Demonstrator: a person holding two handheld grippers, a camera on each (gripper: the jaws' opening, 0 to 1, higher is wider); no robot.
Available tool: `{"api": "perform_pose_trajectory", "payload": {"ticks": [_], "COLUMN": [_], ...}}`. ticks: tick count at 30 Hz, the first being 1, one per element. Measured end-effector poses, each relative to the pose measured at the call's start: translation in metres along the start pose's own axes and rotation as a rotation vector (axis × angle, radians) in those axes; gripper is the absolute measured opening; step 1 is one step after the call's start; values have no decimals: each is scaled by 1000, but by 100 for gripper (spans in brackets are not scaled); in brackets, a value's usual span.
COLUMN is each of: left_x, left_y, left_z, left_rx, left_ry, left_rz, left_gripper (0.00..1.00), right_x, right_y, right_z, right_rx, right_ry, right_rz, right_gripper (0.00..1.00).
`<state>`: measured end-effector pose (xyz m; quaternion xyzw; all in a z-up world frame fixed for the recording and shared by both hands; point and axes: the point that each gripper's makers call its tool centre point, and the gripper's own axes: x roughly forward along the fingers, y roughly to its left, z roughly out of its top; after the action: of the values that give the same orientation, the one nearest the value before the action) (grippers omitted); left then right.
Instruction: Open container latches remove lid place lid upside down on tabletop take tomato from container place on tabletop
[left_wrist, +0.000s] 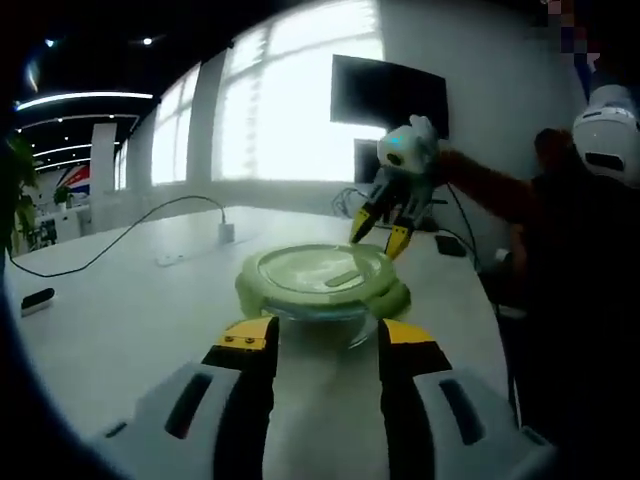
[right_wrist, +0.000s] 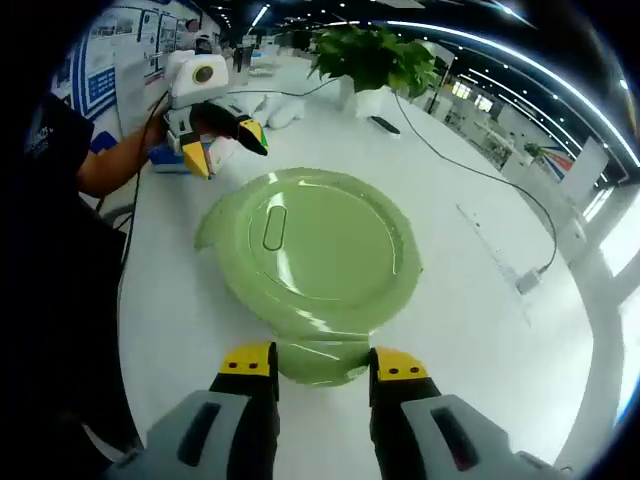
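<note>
Yellow-tipped right gripper (right_wrist: 322, 365) jaws stand parted, straddling the latch tab (right_wrist: 318, 358) at six o'clock of the round pale-green lidded container (right_wrist: 312, 248) on the white tabletop (right_wrist: 480, 300). Left gripper (left_wrist: 325, 335) gapes empty opposite. Lid on; unlatching looks barely begun, tomato hidden.

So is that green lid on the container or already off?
On. The green lid sits flat over the clear container, both grippers open beside it.
</note>
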<state>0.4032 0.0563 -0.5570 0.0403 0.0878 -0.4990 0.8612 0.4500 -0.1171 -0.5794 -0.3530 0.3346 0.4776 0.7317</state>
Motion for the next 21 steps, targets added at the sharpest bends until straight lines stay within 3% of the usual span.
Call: {"api": "perform_pose_trajectory", "payload": {"ticks": [10, 16, 21], "left_x": [0, 0, 0], "left_y": [1, 2, 2], "left_z": [-1, -2, -2], "left_rx": [13, 16, 24], "left_ry": [2, 2, 7], "left_rz": [2, 8, 12], "left_gripper": [37, 36, 36], "right_x": [8, 11, 10], "right_y": [6, 6, 12], "right_z": [0, -1, -1], "right_rx": [-30, 25, 144], "right_ry": [49, 13, -11], "right_rz": [70, -29, -88], "right_gripper": [32, 31, 31]}}
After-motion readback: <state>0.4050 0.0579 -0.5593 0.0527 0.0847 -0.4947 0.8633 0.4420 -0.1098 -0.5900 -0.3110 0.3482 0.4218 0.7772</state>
